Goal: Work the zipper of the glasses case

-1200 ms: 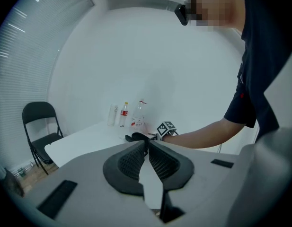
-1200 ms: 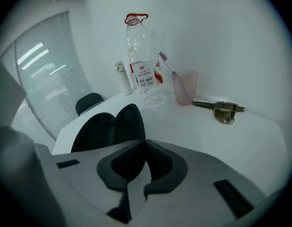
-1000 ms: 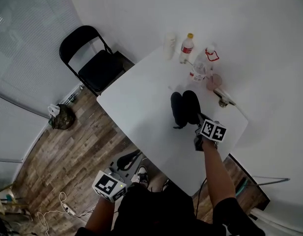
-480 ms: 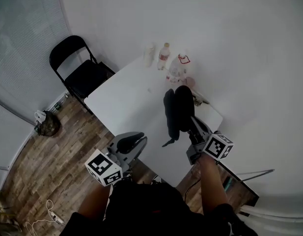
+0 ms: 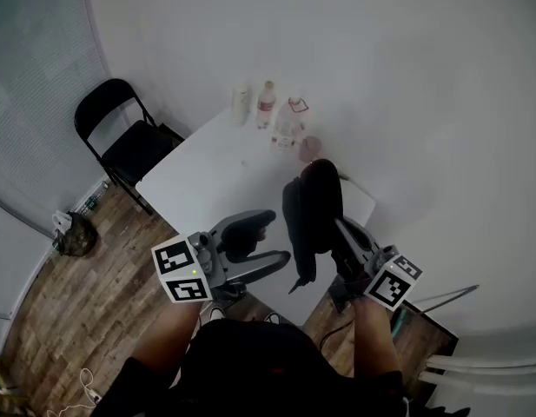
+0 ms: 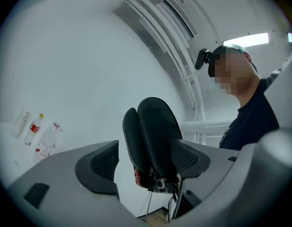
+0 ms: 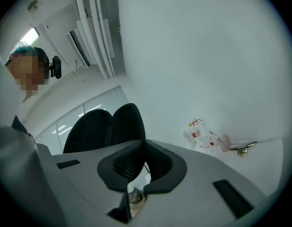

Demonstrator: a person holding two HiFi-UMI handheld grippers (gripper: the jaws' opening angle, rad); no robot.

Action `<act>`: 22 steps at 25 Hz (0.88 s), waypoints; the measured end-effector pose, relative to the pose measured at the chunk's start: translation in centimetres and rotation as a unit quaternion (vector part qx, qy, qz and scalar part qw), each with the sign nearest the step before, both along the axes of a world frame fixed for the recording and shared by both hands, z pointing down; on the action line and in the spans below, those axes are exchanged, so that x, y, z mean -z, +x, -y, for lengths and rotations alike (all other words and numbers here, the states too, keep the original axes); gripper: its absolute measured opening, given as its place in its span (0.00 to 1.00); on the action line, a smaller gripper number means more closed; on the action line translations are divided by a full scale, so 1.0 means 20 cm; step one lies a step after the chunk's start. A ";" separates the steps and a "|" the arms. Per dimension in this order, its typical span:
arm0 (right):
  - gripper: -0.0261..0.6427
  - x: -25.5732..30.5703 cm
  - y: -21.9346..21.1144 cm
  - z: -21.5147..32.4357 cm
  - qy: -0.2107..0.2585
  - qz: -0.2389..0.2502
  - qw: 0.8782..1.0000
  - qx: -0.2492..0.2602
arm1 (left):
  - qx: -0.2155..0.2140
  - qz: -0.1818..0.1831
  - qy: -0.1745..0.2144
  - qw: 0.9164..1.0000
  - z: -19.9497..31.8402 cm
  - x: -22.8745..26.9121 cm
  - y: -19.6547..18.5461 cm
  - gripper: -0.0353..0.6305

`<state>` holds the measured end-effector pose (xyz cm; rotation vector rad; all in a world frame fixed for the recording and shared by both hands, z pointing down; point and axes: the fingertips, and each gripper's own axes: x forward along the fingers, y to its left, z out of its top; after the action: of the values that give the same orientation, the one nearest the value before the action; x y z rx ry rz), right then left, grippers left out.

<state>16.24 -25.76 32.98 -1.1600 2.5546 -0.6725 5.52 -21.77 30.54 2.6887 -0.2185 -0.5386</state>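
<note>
At the far left a small dark bag [image 5: 74, 235] lies on the wooden floor [image 5: 68, 320], and right of it a black folding chair [image 5: 122, 139] stands at the left corner of the white desk [image 5: 207, 176]. In front of the desk's near edge the left tool [image 5: 279, 236] is held up in the air. Its jaws have just been opening and now stand wide apart, gripping nothing. The glasses case [image 5: 313, 211] stands just beyond their tips, in line with the gap, and the pads do not press on it. Along the far edge of the desk stand a white container [image 5: 241, 103], a bottle with a yellow cap and red label [image 5: 267, 104], a clear bottle [image 5: 288, 122] and a pinkish cup [image 5: 311, 148], all close together and well apart from both tools. The glasses case is lifted clear of the desk, right of the left tool. It is black, stands on end and gapes open, its two rounded shells apart at the top. A thin dark tab [image 5: 296, 282] hangs from its lower end. The right tool [image 7: 144, 148] comes in from the near right. Its jaws are almost together, clamped on the lower end of the case and holding it upright. Both gripper views show a person in a dark shirt [image 6: 252, 122] behind the tools.
</note>
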 end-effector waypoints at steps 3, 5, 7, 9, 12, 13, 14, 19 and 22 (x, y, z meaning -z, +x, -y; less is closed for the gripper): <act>0.09 0.01 -0.01 -0.06 0.028 -0.071 0.997 -0.021 | -0.003 -0.033 -0.019 0.999 0.00 0.01 0.01 0.59; 0.09 0.01 -0.04 -0.10 0.045 -0.116 0.992 -0.026 | -0.003 -0.045 -0.031 0.999 -0.01 -0.01 0.01 0.60; 0.09 0.00 -0.07 -0.12 0.060 -0.146 0.987 -0.025 | 0.000 -0.056 -0.041 0.998 -0.02 -0.03 -0.01 0.62; 0.09 0.00 -0.10 -0.14 0.076 -0.169 0.982 -0.025 | 0.003 -0.066 -0.049 0.997 -0.01 -0.04 -0.02 0.63; 0.09 -0.01 -0.16 -0.19 0.093 -0.193 0.977 -0.010 | 0.002 -0.071 -0.051 0.996 -0.03 -0.05 -0.01 0.65; 0.09 -0.02 -0.17 -0.21 0.094 -0.197 0.976 0.001 | -0.002 -0.071 -0.049 0.996 -0.05 -0.05 0.00 0.65; 0.09 -0.03 -0.19 -0.22 0.092 -0.197 0.976 0.013 | -0.008 -0.072 -0.048 0.996 -0.06 -0.05 0.01 0.65; 0.09 -0.06 -0.24 -0.26 0.090 -0.180 0.978 0.054 | -0.038 -0.105 -0.046 0.993 -0.09 -0.04 0.01 0.64; 0.09 -0.04 -0.29 -0.31 0.105 -0.166 0.977 0.081 | -0.056 -0.135 -0.040 0.988 -0.13 0.00 -0.03 0.57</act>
<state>10.49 -19.60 33.74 -1.0795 2.9360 -0.2443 4.95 -19.11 30.63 2.4987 -0.0115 -0.8318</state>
